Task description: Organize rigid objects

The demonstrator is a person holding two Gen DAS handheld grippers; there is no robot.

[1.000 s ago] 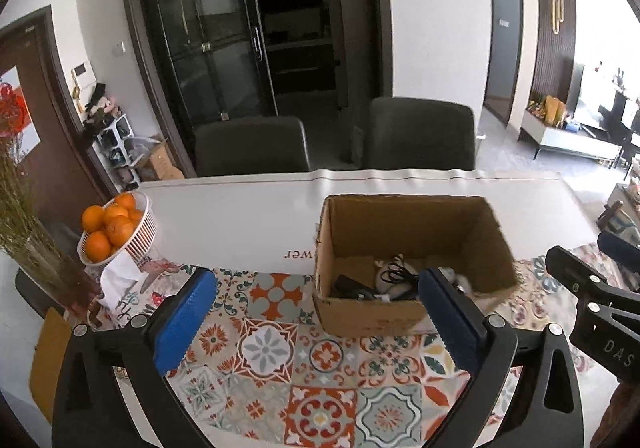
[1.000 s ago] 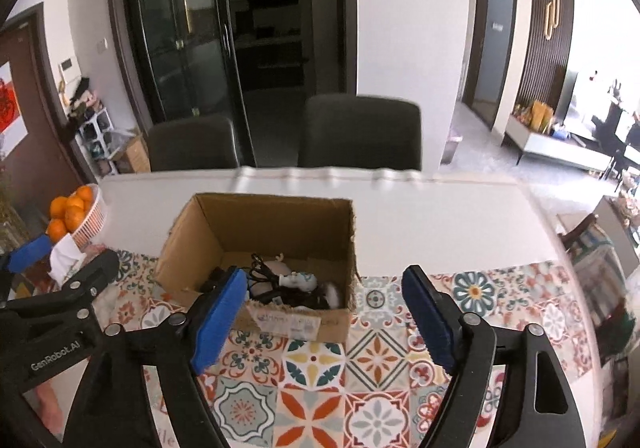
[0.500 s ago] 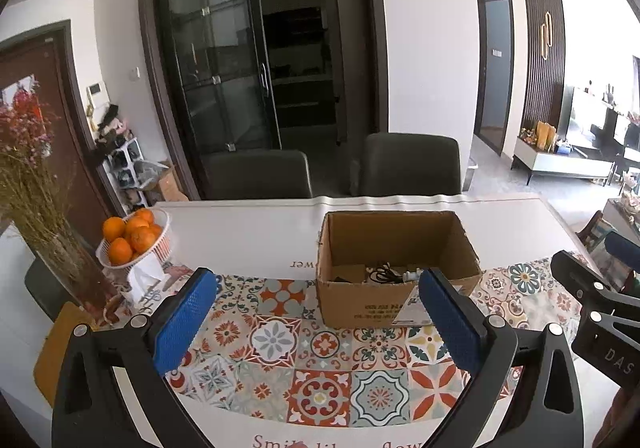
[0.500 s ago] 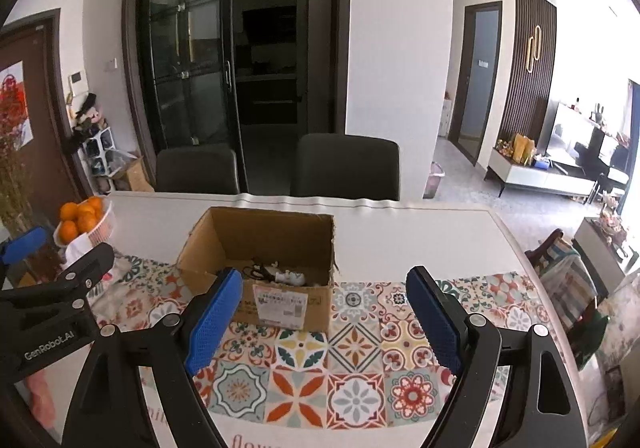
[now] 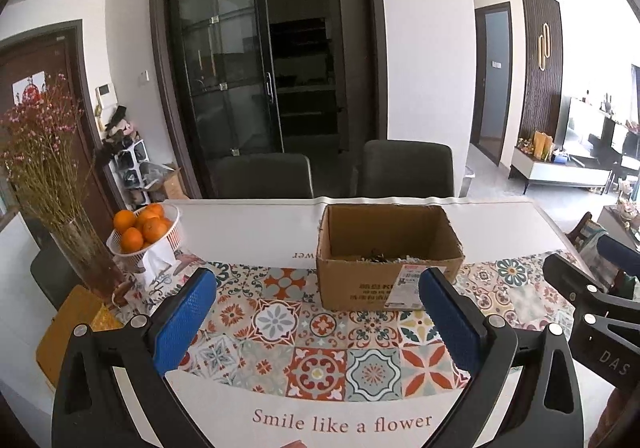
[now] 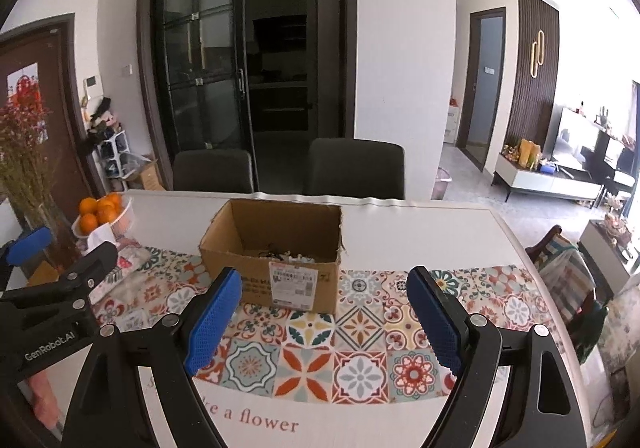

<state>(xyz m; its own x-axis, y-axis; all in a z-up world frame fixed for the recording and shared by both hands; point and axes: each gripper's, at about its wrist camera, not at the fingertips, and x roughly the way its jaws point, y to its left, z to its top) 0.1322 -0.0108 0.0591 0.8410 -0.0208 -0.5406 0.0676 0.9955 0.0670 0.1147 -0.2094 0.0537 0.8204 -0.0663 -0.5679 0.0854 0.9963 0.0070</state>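
Tiled table runner [image 5: 320, 332], cardboard box [image 5: 384, 276] holding tangled small items [image 6: 286, 254], oranges [image 5: 140, 226] in basket [image 5: 172, 234]

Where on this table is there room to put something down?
The patterned runner in front of the cardboard box is bare, and so is the white tabletop right of the box. The left end is crowded: orange basket, vase, tissues.
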